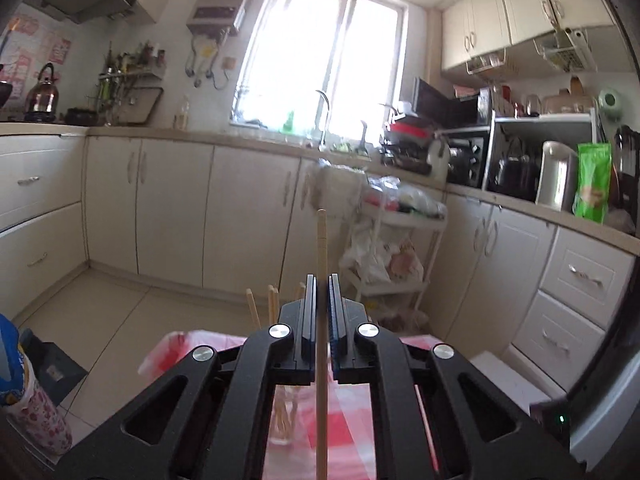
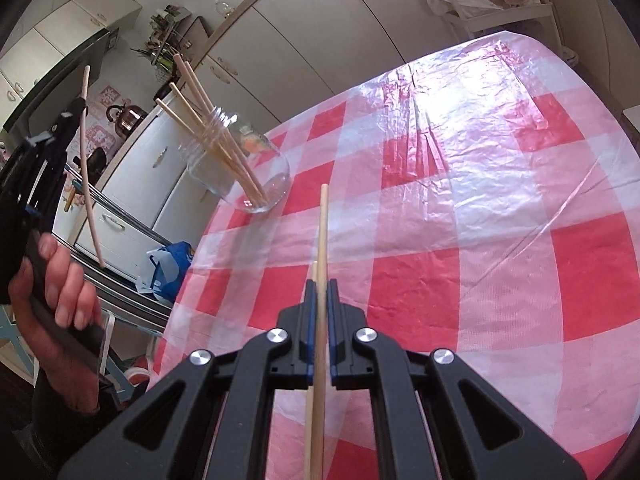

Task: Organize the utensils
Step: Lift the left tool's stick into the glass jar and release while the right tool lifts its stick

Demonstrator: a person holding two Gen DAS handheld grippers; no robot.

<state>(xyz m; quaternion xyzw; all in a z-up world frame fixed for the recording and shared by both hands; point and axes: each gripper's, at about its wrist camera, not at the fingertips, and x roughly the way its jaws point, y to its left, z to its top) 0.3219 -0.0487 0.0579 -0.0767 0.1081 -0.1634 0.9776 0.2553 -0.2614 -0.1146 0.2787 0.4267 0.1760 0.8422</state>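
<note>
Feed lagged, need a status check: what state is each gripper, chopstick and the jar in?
Left gripper: shut on a chopstick.
Right gripper: shut on chopsticks; looks like two.
Jar: upright on the tablecloth, lidless, holding several sticks.

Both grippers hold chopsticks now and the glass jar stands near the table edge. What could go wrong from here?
1. The glass jar stands close to the table edge; a push while inserting might tip it off.
2. The right gripper seems to clamp two chopsticks; one may slip.
3. The left gripper holds its chopstick near one end, so it could swing.
</note>
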